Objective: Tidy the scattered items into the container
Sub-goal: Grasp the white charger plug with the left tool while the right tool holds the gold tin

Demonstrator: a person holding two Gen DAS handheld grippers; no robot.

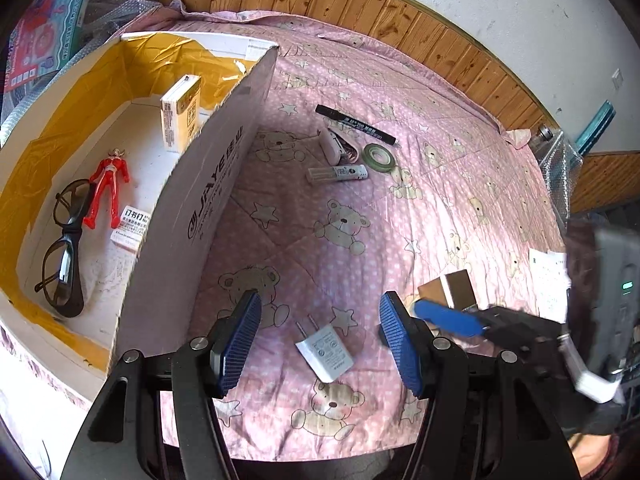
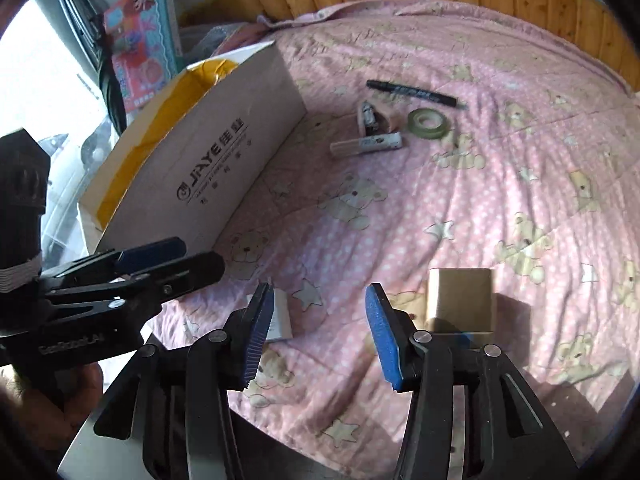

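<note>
With both the left gripper [image 1: 320, 336] and right gripper [image 2: 320, 332] held apart and empty, the charger [image 1: 325, 354], lying near on the quilt [image 1: 440, 208] right of the box [image 1: 208, 184], is best straddled squarely across its flat sides before closing.

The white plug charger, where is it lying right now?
The white plug charger lies on the pink blanket between the open left gripper fingers, right of the cardboard box; the right wrist view shows it behind that gripper's left finger.
</note>
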